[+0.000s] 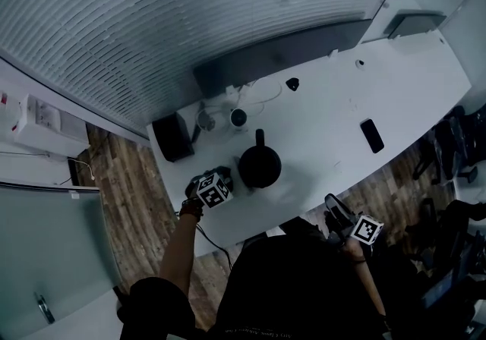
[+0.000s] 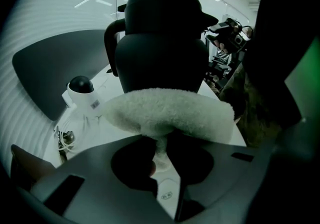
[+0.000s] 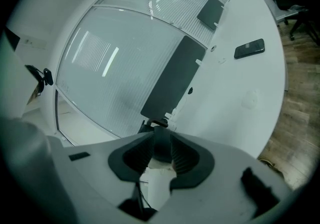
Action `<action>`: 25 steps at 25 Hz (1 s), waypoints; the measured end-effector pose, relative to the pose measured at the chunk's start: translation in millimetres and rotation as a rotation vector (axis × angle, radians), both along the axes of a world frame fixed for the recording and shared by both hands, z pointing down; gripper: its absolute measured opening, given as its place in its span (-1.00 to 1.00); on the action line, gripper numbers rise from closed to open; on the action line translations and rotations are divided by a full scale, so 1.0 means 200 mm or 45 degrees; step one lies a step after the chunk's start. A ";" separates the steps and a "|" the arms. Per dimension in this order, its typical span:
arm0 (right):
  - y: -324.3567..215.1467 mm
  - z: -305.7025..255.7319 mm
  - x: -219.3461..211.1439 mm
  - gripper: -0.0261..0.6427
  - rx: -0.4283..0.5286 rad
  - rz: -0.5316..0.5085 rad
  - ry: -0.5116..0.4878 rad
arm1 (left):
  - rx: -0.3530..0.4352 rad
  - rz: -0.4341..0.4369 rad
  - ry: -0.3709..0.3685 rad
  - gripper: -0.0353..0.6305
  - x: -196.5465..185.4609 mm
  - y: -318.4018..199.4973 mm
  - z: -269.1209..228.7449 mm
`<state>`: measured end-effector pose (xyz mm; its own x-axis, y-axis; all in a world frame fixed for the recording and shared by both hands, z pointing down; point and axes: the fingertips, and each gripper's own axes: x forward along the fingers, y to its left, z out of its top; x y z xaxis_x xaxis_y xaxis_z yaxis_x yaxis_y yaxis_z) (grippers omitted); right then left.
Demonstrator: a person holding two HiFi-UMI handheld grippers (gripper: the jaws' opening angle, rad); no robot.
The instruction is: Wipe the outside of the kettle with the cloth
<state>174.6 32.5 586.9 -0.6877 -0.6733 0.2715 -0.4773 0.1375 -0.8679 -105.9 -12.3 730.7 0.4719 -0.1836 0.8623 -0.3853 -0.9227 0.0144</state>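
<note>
A black kettle (image 1: 259, 164) stands on the white table (image 1: 326, 126), near its left end. My left gripper (image 1: 230, 179) is just left of the kettle and is shut on a fluffy white cloth (image 2: 170, 110). In the left gripper view the cloth bulges out past the jaws (image 2: 160, 143), with the kettle (image 2: 162, 53) looming close behind it; I cannot tell whether they touch. My right gripper (image 1: 336, 208) hovers at the table's near edge, to the right of the kettle. Its jaws (image 3: 161, 155) stand slightly apart with nothing held, and the kettle (image 3: 160, 140) shows small between them.
A small white camera with a dark dome (image 1: 238, 118) and loose cables sit behind the kettle, with a black box (image 1: 173, 137) at the table's left end. A dark panel (image 1: 281, 54) lines the far edge. A phone (image 1: 371, 135) lies to the right. Office chairs (image 1: 456, 149) stand beyond the right edge.
</note>
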 end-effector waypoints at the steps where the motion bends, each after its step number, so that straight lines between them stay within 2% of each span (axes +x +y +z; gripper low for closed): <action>1: 0.00 0.00 -0.01 -0.65 0.001 -0.003 0.001 | 0.012 0.015 -0.004 -0.66 -0.02 0.00 -0.02; 7: 0.00 0.00 0.01 -0.65 0.015 0.011 -0.005 | 0.154 0.160 0.008 -0.66 -0.19 -0.02 -0.34; 13: 0.00 0.00 0.03 -0.65 -0.006 0.073 -0.044 | 0.286 0.324 -0.019 -0.66 -0.21 -0.20 -0.56; 16: 0.00 -0.01 0.02 -0.65 0.009 0.066 -0.041 | 0.286 0.436 -0.028 -0.67 -0.16 -0.26 -0.56; 20: 0.02 0.00 0.04 -0.65 -0.011 0.109 -0.043 | 0.257 0.630 -0.117 -0.67 -0.09 -0.29 -0.48; 25: 0.02 -0.01 0.08 -0.65 0.002 0.147 -0.048 | 0.232 0.734 -0.160 -0.66 -0.01 -0.30 -0.41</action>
